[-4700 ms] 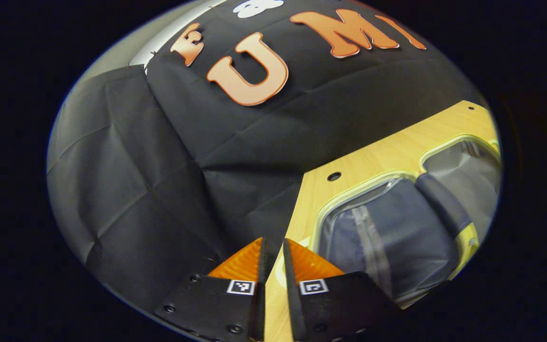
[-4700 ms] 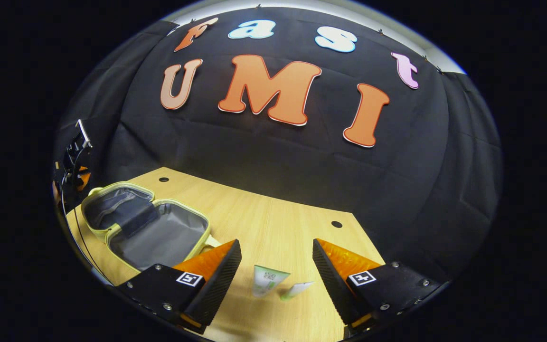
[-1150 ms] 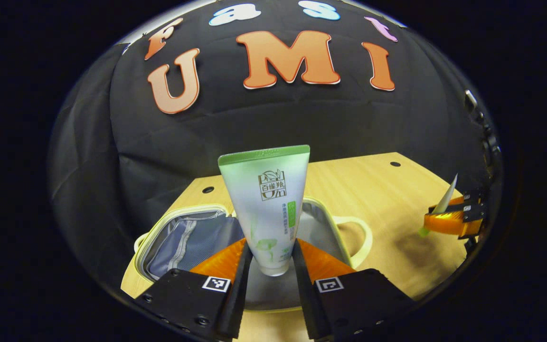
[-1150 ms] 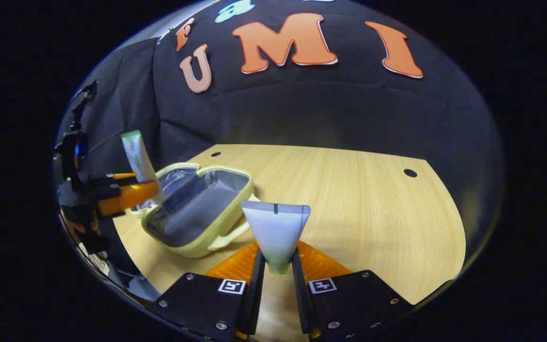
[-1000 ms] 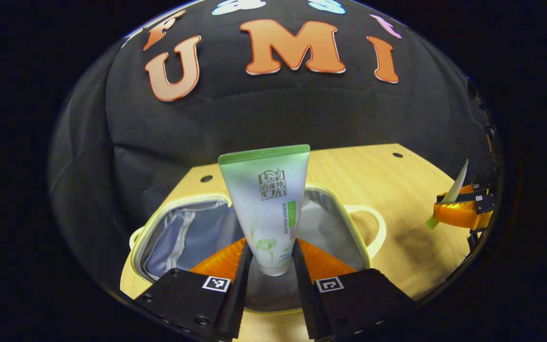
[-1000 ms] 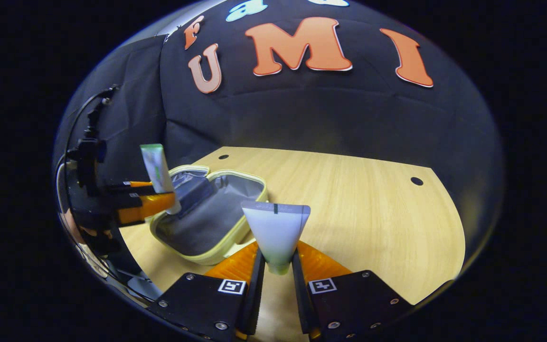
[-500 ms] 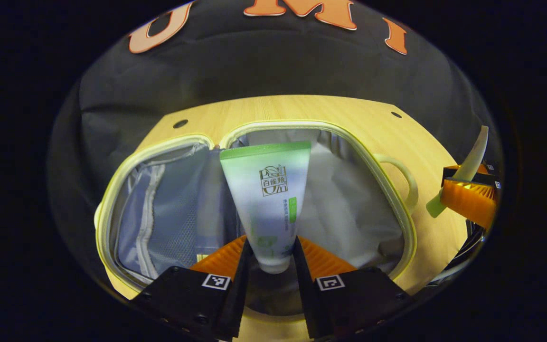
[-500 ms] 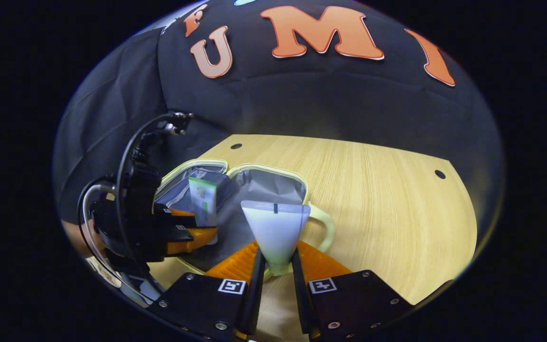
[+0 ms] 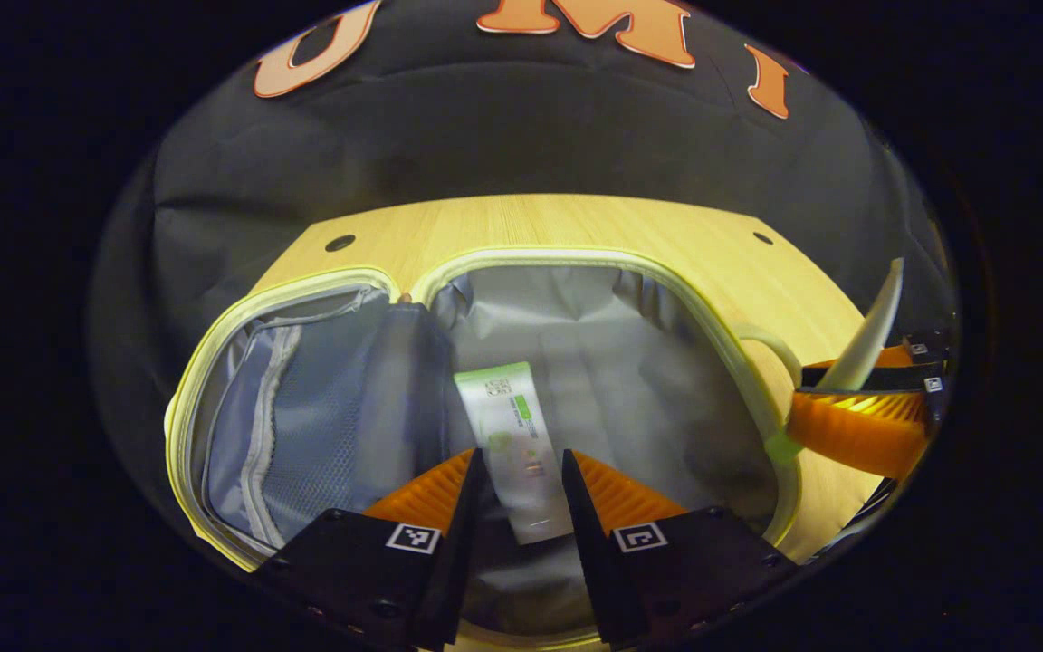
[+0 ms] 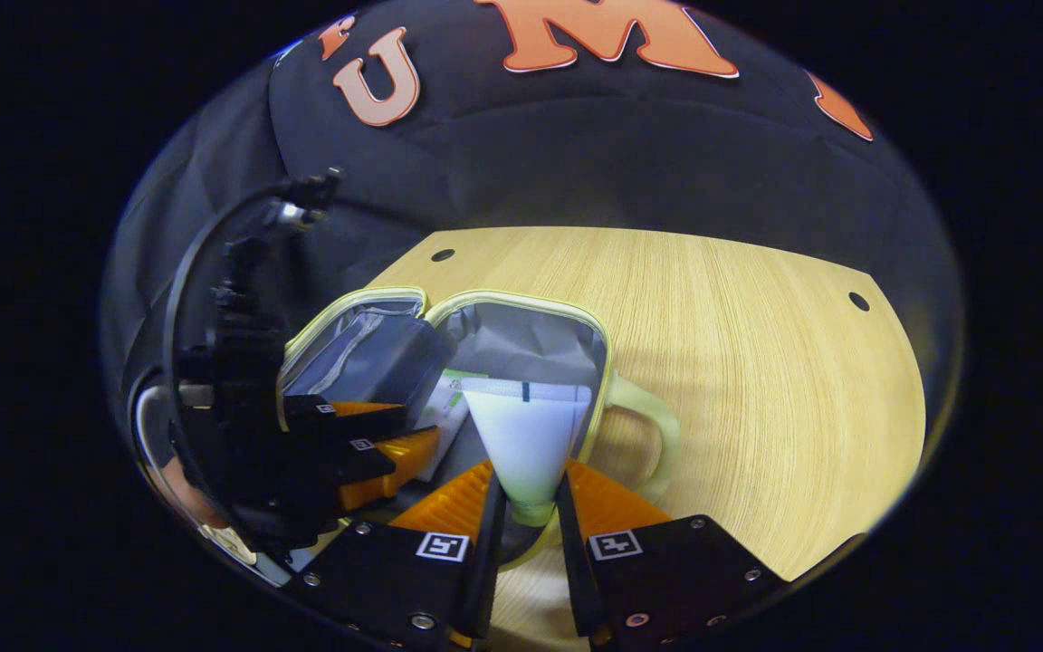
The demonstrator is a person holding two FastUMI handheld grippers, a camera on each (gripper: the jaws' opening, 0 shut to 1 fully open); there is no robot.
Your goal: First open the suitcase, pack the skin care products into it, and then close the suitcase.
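Both fisheye views are dim overall, with light falling from above onto the wooden table [image 10: 757, 362], its brightest part. Straight edges bow strongly toward the rims, where brightness fades. The suitcase [image 9: 576, 263] interior lies in soft shadow. Near fingers look slightly soft; no strong glare shows.

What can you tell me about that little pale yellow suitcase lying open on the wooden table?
The small pale yellow suitcase lies opened flat on the light wooden table, its two halves side by side. Both are lined with grey fabric; the left half has a mesh zip pocket. A looped yellow handle sticks out from the right half. A white and green tube lies loose inside the right half, beneath the left gripper, whose fingers stand apart from it. The right gripper holds a white tube over the suitcase's rim.
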